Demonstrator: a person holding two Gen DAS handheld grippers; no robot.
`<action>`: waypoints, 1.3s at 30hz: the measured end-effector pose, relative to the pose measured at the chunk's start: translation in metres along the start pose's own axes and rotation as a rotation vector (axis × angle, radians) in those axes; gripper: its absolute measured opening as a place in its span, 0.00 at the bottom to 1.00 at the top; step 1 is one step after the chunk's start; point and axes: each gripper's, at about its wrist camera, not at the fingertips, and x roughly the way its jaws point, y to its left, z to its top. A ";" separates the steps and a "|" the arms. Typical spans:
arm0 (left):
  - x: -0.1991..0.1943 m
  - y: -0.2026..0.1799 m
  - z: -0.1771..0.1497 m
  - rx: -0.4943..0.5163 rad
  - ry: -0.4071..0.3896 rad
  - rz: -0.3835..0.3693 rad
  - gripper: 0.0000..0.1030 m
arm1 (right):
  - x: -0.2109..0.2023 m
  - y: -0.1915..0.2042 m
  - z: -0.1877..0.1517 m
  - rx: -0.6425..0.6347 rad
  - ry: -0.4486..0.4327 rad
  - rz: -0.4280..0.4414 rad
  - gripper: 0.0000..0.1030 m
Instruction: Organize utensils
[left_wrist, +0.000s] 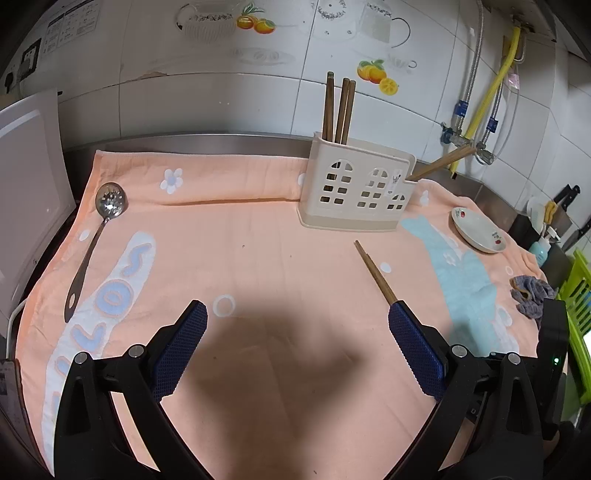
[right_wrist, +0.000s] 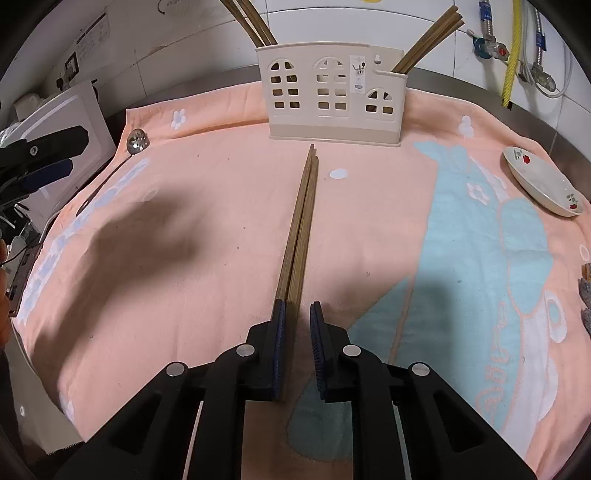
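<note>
Right wrist view: the right tool (right_wrist: 297, 314) sits at the lower centre of the frame, its jaws narrowed around the near ends of a bundle of chopsticks (right_wrist: 301, 221). A small gap shows beside the right pad, so I cannot tell whether they are clamped or only enclosed. The chopsticks run up the frame, tips pointing at the cream utensil holder (right_wrist: 332, 96) at the upper centre, near it but not touching.

Some work looks done: chopsticks already stand in the holder's left compartment (right_wrist: 255, 26) and lean out of its right one (right_wrist: 424, 40). The bundle is not yet in.

In the left wrist view the left tool (left_wrist: 297, 321) hangs wide open and empty at the bottom. A slotted spoon (left_wrist: 99, 236) lies at the left of the frame on the orange towel (left_wrist: 258, 229) covering the table, well apart from the holder, so it likely remains to be sorted. A small plate (left_wrist: 476, 229) sits at the right.
</note>
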 end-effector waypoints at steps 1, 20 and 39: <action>0.000 0.000 0.000 0.000 0.000 0.001 0.95 | 0.000 -0.001 0.000 0.000 0.001 0.001 0.13; 0.004 -0.005 -0.003 0.007 0.016 -0.005 0.95 | 0.002 0.005 -0.003 -0.027 0.012 -0.013 0.08; 0.027 -0.041 -0.024 0.037 0.113 -0.060 0.95 | -0.018 -0.011 -0.005 -0.010 -0.070 -0.013 0.07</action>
